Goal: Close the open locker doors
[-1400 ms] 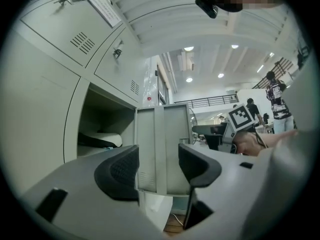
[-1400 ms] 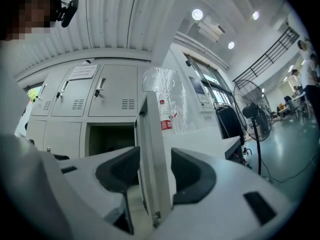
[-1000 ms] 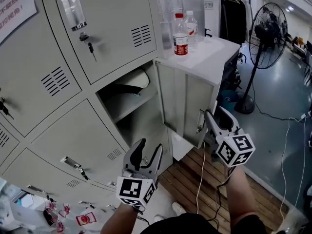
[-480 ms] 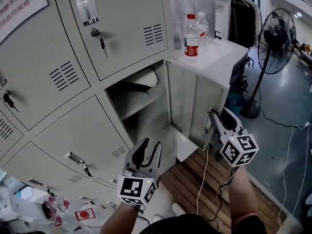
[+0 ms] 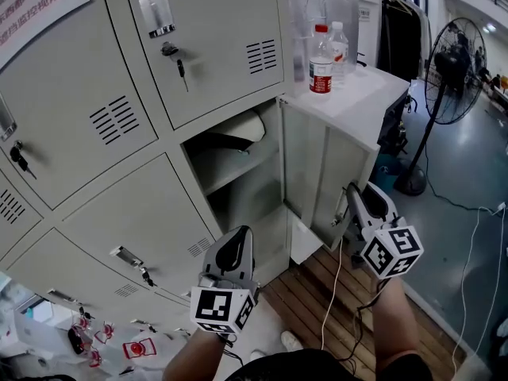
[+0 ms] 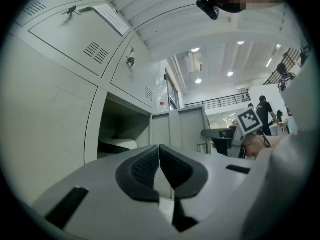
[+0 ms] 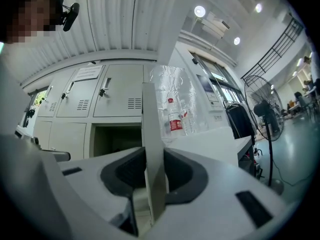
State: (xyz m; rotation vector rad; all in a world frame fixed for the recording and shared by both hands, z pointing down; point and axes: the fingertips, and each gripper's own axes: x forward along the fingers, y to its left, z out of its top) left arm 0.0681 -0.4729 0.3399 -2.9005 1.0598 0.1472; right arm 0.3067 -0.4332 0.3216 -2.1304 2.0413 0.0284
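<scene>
In the head view, most locker doors, like the top one (image 5: pixel 206 38), are already shut. One locker door (image 5: pixel 317 173) is open. It sticks out from the right edge of the open locker (image 5: pixel 230 165), just under the front edge of the tabletop (image 5: pixel 357 94) where the bottles (image 5: pixel 321 60) stand. The right gripper (image 5: pixel 351 201) is at the far edge of that door. The left gripper (image 5: pixel 234 244) is lower down, in front of the shut doors, and touches nothing. In the left gripper view its jaws are pressed together with nothing between them, and the open locker and its door show beyond. In the right gripper view the thin edge of the door stands up between the jaws. They have just been closing, and both pads seem to touch the door, so it looks gripped. I think the job is only starting: the door is grabbed but wide open, and it has yet to be swung back to its locker.
</scene>
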